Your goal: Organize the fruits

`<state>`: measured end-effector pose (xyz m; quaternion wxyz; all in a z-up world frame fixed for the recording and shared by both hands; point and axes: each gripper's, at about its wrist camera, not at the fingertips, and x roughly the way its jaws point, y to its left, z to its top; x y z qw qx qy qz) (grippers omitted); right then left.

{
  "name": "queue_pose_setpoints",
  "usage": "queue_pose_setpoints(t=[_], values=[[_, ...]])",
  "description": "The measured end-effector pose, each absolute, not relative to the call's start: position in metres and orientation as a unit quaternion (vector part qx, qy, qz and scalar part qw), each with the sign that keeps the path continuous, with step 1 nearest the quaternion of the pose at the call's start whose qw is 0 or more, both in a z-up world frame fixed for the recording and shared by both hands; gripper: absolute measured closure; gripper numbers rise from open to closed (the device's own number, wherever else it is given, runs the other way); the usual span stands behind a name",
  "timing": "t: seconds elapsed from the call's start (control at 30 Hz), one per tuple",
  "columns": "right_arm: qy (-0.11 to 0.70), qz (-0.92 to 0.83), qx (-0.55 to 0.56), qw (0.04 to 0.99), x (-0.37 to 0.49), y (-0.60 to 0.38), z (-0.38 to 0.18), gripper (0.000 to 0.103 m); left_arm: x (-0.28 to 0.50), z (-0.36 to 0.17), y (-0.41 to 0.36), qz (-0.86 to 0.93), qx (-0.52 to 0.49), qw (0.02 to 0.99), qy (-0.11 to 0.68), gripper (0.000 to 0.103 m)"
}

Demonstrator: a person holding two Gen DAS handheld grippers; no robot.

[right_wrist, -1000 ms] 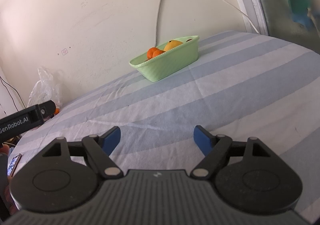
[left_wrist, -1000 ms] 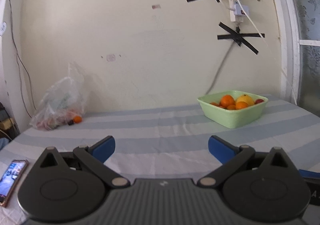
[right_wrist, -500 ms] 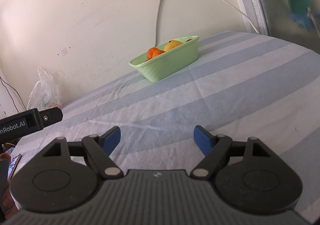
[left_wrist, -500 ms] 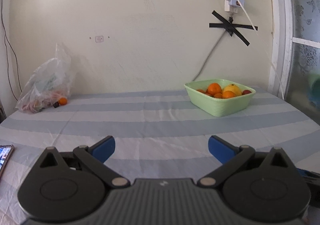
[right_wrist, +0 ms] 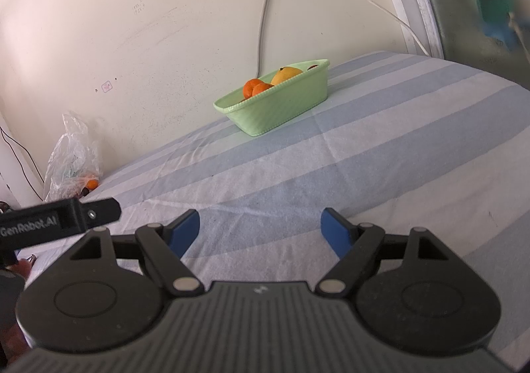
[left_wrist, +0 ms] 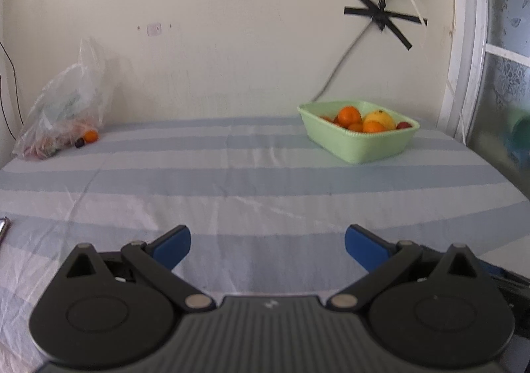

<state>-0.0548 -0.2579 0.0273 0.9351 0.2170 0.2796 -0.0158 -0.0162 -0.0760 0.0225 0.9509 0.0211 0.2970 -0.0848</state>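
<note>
A small round orange fruit (left_wrist: 90, 136) is lying beside the crumpled clear plastic bag (left_wrist: 63, 104) at the far left of the striped blue-and-white cloth (left_wrist: 265, 174), well apart from the pale green plastic basket (left_wrist: 361, 147) of oranges. It is likely handling as light, firm and prone to rolling, so gripping across its middle seems best. Left gripper (left_wrist: 267, 245) and right gripper (right_wrist: 260, 228) are both hanging spread wide, holding nothing. Since a second ago, the left view is swinging downward, the phone leaving sight.
</note>
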Motion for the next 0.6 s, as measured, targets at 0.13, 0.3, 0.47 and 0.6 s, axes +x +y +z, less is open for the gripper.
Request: queue_pose_setpoints(t=[0.13, 0.3, 0.47, 0.6], values=[[0.279, -0.016, 0.217, 0.935, -0.0548, -0.2577, 0.0273, 0.021, -0.0151, 0.0200, -0.0777, -0.080, 0.029, 0.949, 0.304, 0.000], [0.279, -0.015, 0.217, 0.935, -0.0549, -0.2581, 0.0273, 0.021, -0.0125, 0.0177, -0.0787, -0.079, 0.029, 0.945, 0.316, 0.000], [0.279, -0.015, 0.217, 0.935, -0.0550, -0.2580, 0.0273, 0.021, -0.0101, 0.0153, -0.0788, -0.082, 0.028, 0.941, 0.326, 0.000], [0.279, -0.015, 0.217, 0.935, -0.0550, -0.2578, 0.0273, 0.021, -0.0098, 0.0138, -0.0810, -0.083, 0.031, 0.939, 0.332, 0.000]])
